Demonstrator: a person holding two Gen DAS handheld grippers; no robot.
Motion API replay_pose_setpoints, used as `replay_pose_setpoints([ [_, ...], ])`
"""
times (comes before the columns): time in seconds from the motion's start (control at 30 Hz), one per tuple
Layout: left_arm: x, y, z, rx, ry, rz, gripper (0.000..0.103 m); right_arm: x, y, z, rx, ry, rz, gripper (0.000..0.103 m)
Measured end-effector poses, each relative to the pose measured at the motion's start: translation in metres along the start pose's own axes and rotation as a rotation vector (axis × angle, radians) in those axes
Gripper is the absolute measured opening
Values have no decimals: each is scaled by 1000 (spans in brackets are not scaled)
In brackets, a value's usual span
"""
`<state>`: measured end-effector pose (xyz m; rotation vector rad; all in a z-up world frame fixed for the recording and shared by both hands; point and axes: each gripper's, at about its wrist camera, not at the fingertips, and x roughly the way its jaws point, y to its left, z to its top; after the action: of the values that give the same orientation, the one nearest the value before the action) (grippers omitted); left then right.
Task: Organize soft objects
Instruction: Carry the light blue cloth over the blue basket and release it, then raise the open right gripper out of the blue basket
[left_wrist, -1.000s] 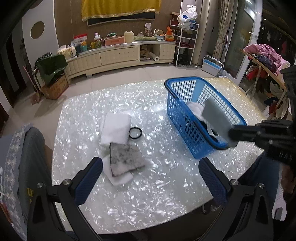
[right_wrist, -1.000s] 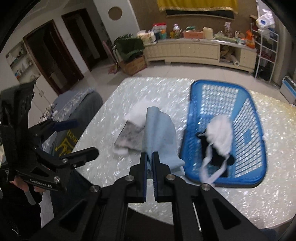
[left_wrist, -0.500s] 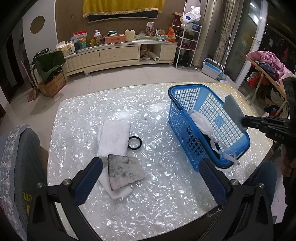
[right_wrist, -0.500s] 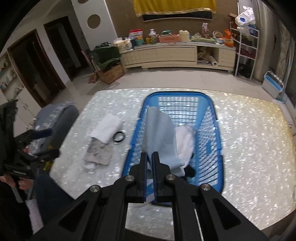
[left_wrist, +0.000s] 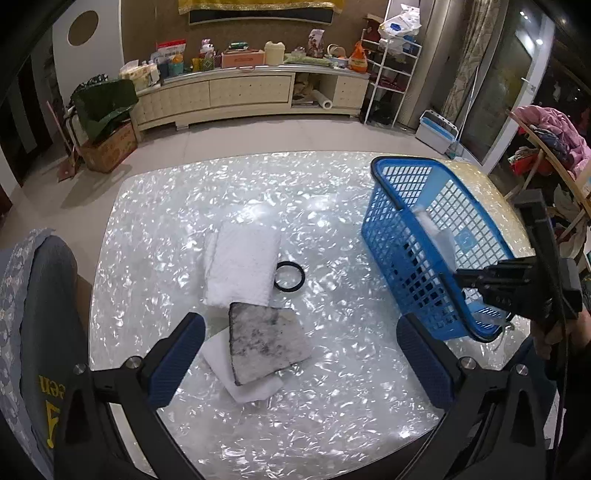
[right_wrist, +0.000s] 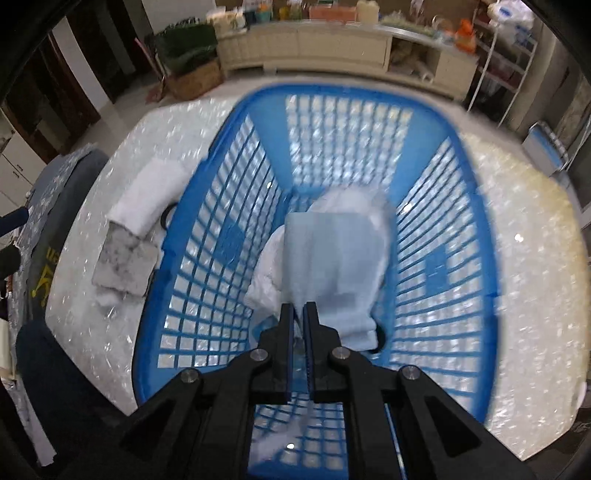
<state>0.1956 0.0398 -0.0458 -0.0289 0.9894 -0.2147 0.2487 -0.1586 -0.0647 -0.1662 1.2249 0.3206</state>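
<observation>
My right gripper (right_wrist: 299, 314) is shut on a light blue cloth (right_wrist: 332, 258) and holds it down inside the blue basket (right_wrist: 207, 221), over a white cloth (right_wrist: 266, 273). In the left wrist view the right gripper (left_wrist: 461, 275) reaches over the basket's near end (left_wrist: 402, 266). My left gripper (left_wrist: 299, 354) is open and empty above the table's near side. Below it lie a grey mottled pad (left_wrist: 264, 339) on a white cloth (left_wrist: 255, 387), a folded white towel (left_wrist: 240, 266) and a black ring (left_wrist: 290, 276).
The pearly white table (left_wrist: 207, 206) has its front edge near my left gripper. A chair back with grey cloth (left_wrist: 37, 314) stands at the table's left. A low cabinet (left_wrist: 251, 92) and a wire shelf (left_wrist: 391, 74) line the far wall.
My right gripper carried the light blue cloth from beside the basket to over it and then down inside. My left gripper drew back slightly and stayed open.
</observation>
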Motion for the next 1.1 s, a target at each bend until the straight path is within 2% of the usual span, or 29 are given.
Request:
replay_pose_setpoints([
  [0.1, 4, 7, -3, -9, 8, 9, 103, 13, 7, -1, 4, 55, -2, 5],
  [0.27, 3, 18, -12, -16, 12, 15, 103, 26, 9, -3, 18, 88, -10, 5],
  [0.43, 1, 32, -21, -33, 23, 24, 103, 16, 9, -6, 17, 64, -19, 5],
  [0.53, 1, 39, -27, -42, 27, 28, 103, 2, 6, -8, 16, 32, -25, 19],
  [0.6, 2, 43, -30, -49, 32, 29, 103, -13, 7, -11, 10, 0, -46, 51],
  [0.67, 4, 45, -32, -50, 38, 30, 103, -31, 10, -14, 8, -60, -67, 62],
  [0.73, 8, 46, -34, -52, 48, 32, 103, -46, 10, -15, 12, -104, -75, 67],
  [0.77, 10, 47, -35, -51, 54, 30, 103, -54, 10, -16, 18, -118, -72, 77],
  [0.8, 13, 49, -36, -54, 59, 29, 103, -58, 13, -15, 22, -130, -68, 81],
  [0.9, 24, 50, -36, -41, 72, 29, 103, -63, 15, -11, 13, -149, -67, 85],
  [1.1, 56, 55, -34, 1, 122, 28, 103, -54, 21, -12, -6, -149, -124, 87],
])
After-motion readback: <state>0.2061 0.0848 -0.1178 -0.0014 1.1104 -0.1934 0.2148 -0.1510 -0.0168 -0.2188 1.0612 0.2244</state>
